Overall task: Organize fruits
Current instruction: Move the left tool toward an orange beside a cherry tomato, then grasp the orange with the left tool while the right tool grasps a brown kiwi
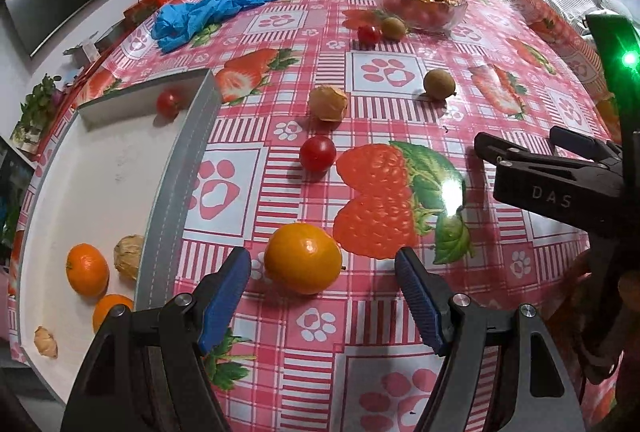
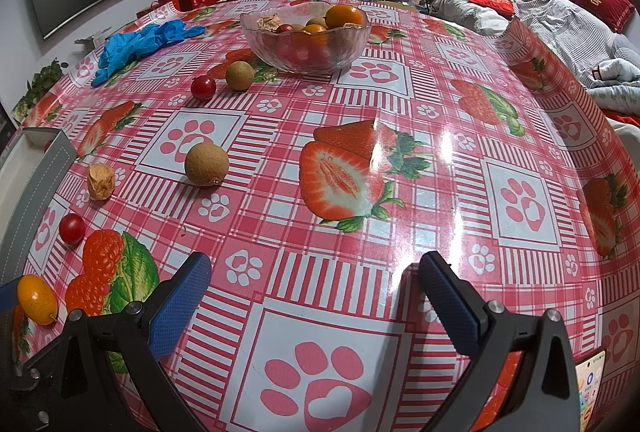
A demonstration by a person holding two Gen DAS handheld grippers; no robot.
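Note:
A small orange [image 1: 303,258] lies on the strawberry-print tablecloth between the blue pads of my left gripper [image 1: 322,260]. The jaws stand open and neither pad touches it. The same orange [image 2: 37,298] shows at the left edge of the right wrist view. To its left a white tray [image 1: 176,167] with a grey rim holds two oranges [image 1: 87,270], a husked berry [image 1: 129,256] and a cherry tomato [image 1: 168,103]. My right gripper [image 2: 316,266] hovers open over bare cloth, holding nothing, and appears again [image 1: 520,143] at the right.
Loose on the cloth are cherry tomatoes [image 1: 318,153] [image 2: 203,87], longans [image 2: 207,163] [image 2: 240,75] and a husked berry [image 2: 101,181]. A glass bowl [image 2: 248,27] of mixed fruit stands at the far side. Blue gloves [image 2: 136,43] lie far left. Boxes and bedding crowd the table's far edge.

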